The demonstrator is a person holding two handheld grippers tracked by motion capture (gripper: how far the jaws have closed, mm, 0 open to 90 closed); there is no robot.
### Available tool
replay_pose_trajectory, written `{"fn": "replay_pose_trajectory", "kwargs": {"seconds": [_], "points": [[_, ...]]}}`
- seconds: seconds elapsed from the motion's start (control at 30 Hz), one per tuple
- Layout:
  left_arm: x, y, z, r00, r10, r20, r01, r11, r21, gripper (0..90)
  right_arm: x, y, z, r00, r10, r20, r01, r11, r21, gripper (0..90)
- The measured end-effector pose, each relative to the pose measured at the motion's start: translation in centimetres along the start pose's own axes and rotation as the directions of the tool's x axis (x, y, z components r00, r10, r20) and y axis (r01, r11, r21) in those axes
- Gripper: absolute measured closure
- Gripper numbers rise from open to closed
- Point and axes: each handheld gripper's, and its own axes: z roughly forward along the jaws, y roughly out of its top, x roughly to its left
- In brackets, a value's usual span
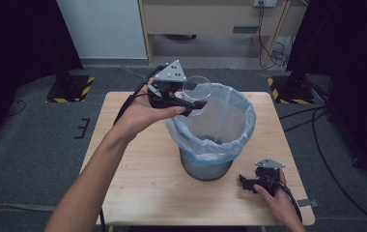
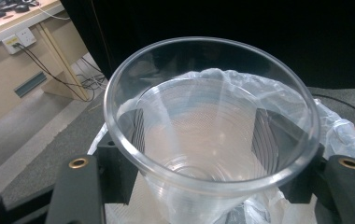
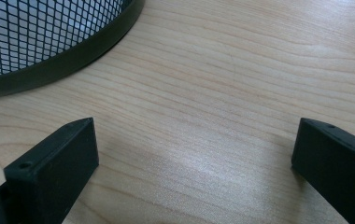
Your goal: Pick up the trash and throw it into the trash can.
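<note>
A clear plastic cup [image 1: 197,87] hangs at the far left rim of the waste bin [image 1: 210,125], and my left gripper [image 1: 193,103] is shut on it. In the left gripper view the cup [image 2: 210,135] sits between both black pads [image 2: 119,170], mouth towards the camera, over the bin's pale plastic liner [image 2: 339,135]. My right gripper [image 1: 246,182] rests low on the wooden table [image 1: 138,183] at the front right of the bin. Seen from the right gripper view, its fingers [image 3: 54,172] stand wide apart, open over bare wood, with the bin's mesh base [image 3: 49,42] ahead.
The bin stands in the middle of the small table. Around the table lies grey carpet floor [image 1: 32,145] with cables [image 1: 307,121] at the right and black stand bases with yellow-striped edges [image 1: 70,89] behind. A wooden desk [image 1: 210,24] stands at the back.
</note>
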Motion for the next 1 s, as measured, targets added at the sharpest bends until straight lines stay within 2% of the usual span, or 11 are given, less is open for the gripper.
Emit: {"fn": "replay_pose_trajectory", "kwargs": {"seconds": [0.6,1.0], "points": [[0.1,-0.5,1.3,1.0,-0.005,-0.002,0.005,0.999,0.045,33.7,0.0,0.0,0.0,1.0,0.0,0.0,0.0,1.0,0.0,0.6],[0.6,-1.9,2.1,0.9988,-0.049,0.005,0.048,0.997,0.06,33.4,0.0,0.0,0.0,1.0,0.0,0.0,0.0,1.0,0.0,0.6]]}}
